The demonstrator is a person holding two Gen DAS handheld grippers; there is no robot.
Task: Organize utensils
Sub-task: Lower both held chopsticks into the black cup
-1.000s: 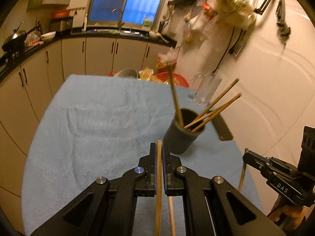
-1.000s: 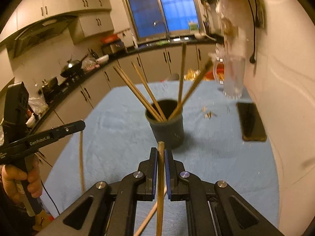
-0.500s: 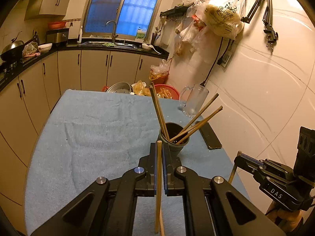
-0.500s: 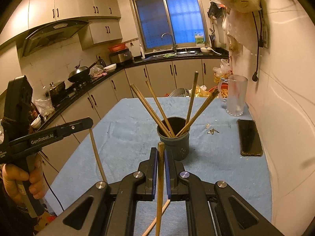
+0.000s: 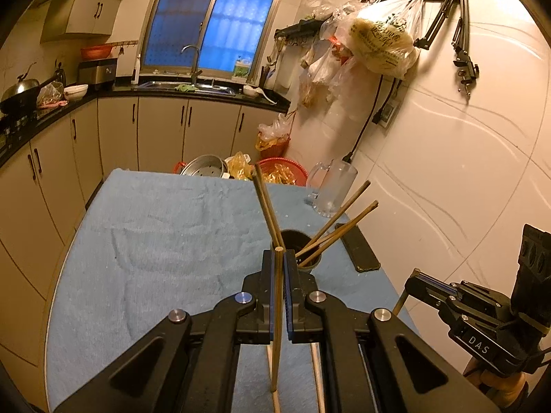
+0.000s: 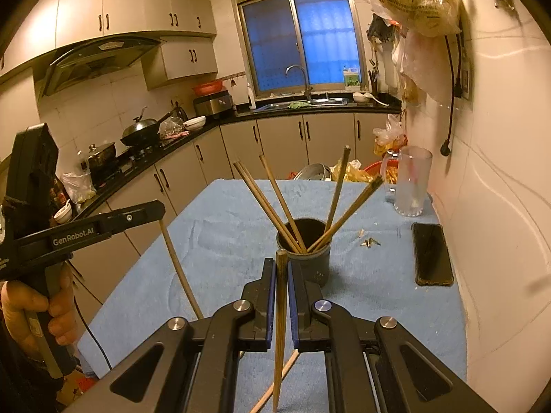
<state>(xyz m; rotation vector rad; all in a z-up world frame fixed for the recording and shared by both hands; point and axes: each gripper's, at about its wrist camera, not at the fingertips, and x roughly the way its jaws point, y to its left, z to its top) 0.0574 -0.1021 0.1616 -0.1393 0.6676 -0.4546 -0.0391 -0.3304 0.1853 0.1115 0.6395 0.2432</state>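
Kitchen at night around me: cream cabinets, a blue-lit window over the sink, a blue towel spread over the counter. Near the counter's right edge I see a dark cup holding several chopsticks that fan upward, leaning left and right. Further along that edge lie a black phone and, near the far right corner, a glass mug. My left tool is clamped on one chopstick, its long axis running up between the pads, top end level with the fingertips. My right tool is clamped on another chopstick, held likewise, just short of the cup. The left tool's arm reads "GenRobot.AI"; the right one shows "DAS".
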